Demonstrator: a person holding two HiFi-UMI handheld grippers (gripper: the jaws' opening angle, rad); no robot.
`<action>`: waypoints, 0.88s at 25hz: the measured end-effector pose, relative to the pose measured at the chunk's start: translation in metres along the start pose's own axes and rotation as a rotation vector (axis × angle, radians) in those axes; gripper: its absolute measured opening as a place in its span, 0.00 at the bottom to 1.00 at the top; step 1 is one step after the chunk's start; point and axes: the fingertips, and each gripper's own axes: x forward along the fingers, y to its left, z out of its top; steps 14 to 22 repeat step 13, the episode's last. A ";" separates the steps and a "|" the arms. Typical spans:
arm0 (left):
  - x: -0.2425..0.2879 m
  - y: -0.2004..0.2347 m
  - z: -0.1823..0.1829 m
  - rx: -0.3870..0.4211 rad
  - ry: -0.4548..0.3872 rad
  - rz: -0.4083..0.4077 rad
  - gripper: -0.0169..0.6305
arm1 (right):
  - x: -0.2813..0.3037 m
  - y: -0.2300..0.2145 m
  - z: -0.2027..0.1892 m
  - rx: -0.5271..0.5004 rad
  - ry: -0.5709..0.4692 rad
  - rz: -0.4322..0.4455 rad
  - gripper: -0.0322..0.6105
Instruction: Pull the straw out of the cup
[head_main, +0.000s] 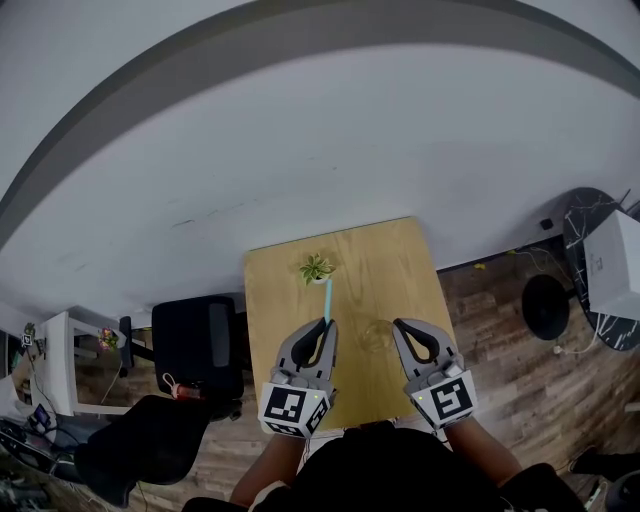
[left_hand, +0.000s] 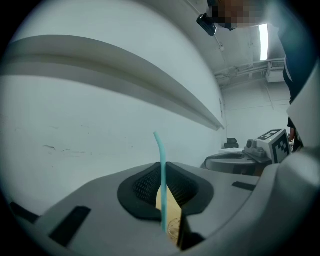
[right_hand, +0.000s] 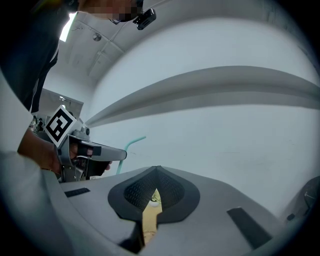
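Observation:
A teal bendy straw (head_main: 327, 303) is clear of the cup, and my left gripper (head_main: 327, 325) is shut on its lower part. In the left gripper view the straw (left_hand: 162, 170) stands upright between the closed pads with its bent tip leaning left. The clear cup (head_main: 377, 336) stands on the wooden table (head_main: 390, 260) between the two grippers, and shows faintly below the left jaws (left_hand: 174, 227). My right gripper (head_main: 398, 325) is just right of the cup with its jaws shut and nothing visible between them. From the right gripper view I see the left gripper (right_hand: 107, 154) holding the straw (right_hand: 131, 144).
A small potted plant (head_main: 317, 268) sits at the table's far edge, just beyond the straw. A black chair (head_main: 195, 345) stands left of the table. To the right are a black stool (head_main: 545, 305) and a white box (head_main: 615, 265). A pale wall lies behind the table.

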 end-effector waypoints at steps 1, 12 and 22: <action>-0.001 0.000 0.000 -0.001 0.000 -0.002 0.10 | 0.000 0.001 0.000 0.001 0.000 -0.001 0.08; -0.013 0.004 -0.003 -0.036 -0.004 0.006 0.10 | -0.005 0.011 0.001 -0.004 -0.004 -0.006 0.08; -0.014 0.004 -0.003 -0.039 -0.003 0.005 0.10 | -0.006 0.012 0.001 -0.004 -0.006 -0.006 0.08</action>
